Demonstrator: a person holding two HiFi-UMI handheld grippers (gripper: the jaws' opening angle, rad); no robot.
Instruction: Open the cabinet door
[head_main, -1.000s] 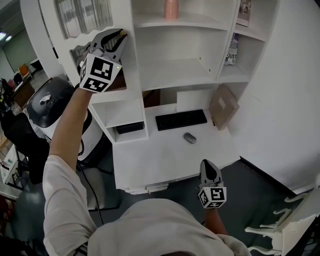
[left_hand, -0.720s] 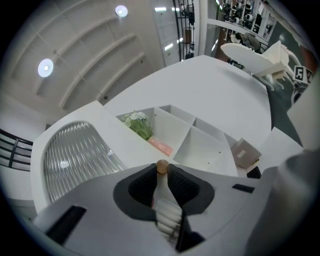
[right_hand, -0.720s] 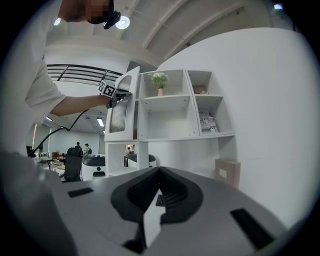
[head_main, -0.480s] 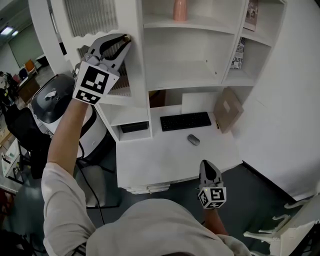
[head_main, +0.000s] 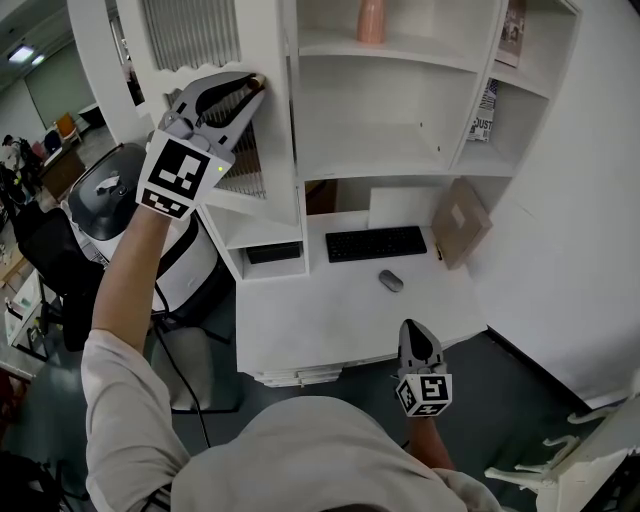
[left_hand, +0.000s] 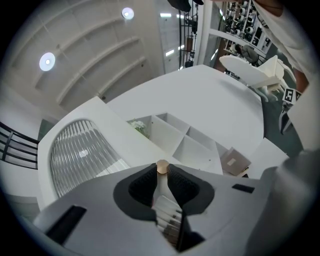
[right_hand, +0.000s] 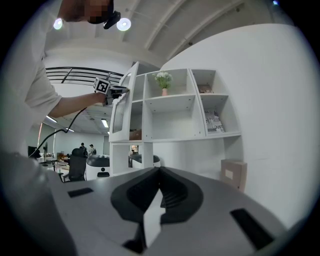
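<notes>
Left gripper (head_main: 254, 84) is raised high. Its jaws are narrowly parted and clamped on the small tan knob (left_hand: 162, 167) of the cabinet door (head_main: 272, 140), one pad on each side of the knob's stem.

Right gripper (head_main: 417, 335) is low, near the body, with its jaws drawn together on nothing.

The door is at the upper left of the white shelf unit (head_main: 400, 150), above the desk (head_main: 330, 310) with the keyboard (head_main: 376, 242).

- **Orientation:** The door stands partly swung out, knob edge toward the near side and hinge edge far left. Its long axis is upright. The outer face, with the ribbed pane (head_main: 190, 30), is turned leftward, away from the shelves.
- **Step (judged):** Pulling the door open, partway through the swing.
- **Next move:** Pull near and leftward along an arc about the hinge, letting the wrist turn with the knob so the pads don't slide off.
</notes>
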